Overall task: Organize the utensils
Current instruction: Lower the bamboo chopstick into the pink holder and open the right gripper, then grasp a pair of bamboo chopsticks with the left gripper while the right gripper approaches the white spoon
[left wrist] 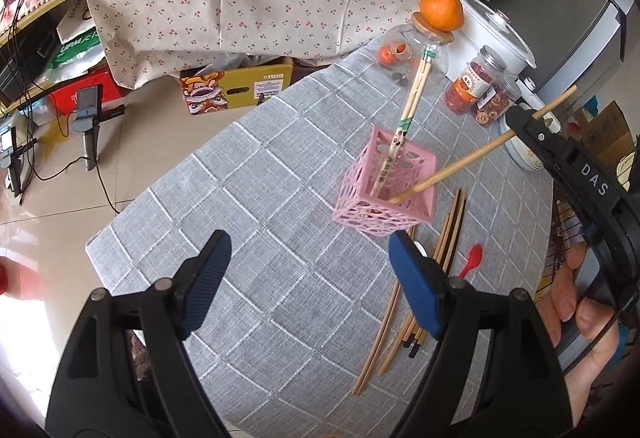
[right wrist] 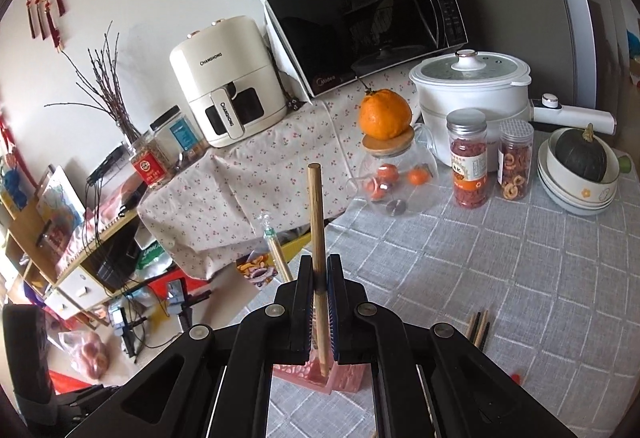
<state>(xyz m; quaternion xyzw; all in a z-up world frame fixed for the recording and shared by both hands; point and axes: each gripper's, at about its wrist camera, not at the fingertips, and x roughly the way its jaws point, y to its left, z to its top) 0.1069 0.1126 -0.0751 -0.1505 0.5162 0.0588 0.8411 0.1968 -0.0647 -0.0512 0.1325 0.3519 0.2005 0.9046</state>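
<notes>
The right gripper (right wrist: 319,302) is clenched on a plain wooden chopstick (right wrist: 318,238), its blue pads pressed flat against the stick's sides; the stick stands nearly upright between them, its blunt top well above the jaws and its lower end reaching down into the pink holder (right wrist: 348,378) just below. In the left wrist view the same chopstick (left wrist: 452,168) slants from the right gripper (left wrist: 528,126) down over the near rim of the pink holder (left wrist: 384,194), a square, perforated basket that stands upright on the grey checked tablecloth (left wrist: 256,238). A printed pair of chopsticks (left wrist: 404,130) already leans in the holder, tilted toward the glass jar (left wrist: 416,62) with an orange (left wrist: 442,10) on its cork lid. The left gripper (left wrist: 310,282) hangs released over the cloth, jaws wide with nothing between them, well clear of the holder. Just beside its right finger lies a loose bundle of chopsticks (left wrist: 400,318), fanned along the cloth toward the near table edge, with a small red spoon (left wrist: 470,262) next to them. The cloth to the left of the holder lies bare up to the table's left edge, where the floor drops away. Behind the holder, two spice jars (left wrist: 476,82) and a white cooker (left wrist: 492,34) crowd the far side.
</notes>
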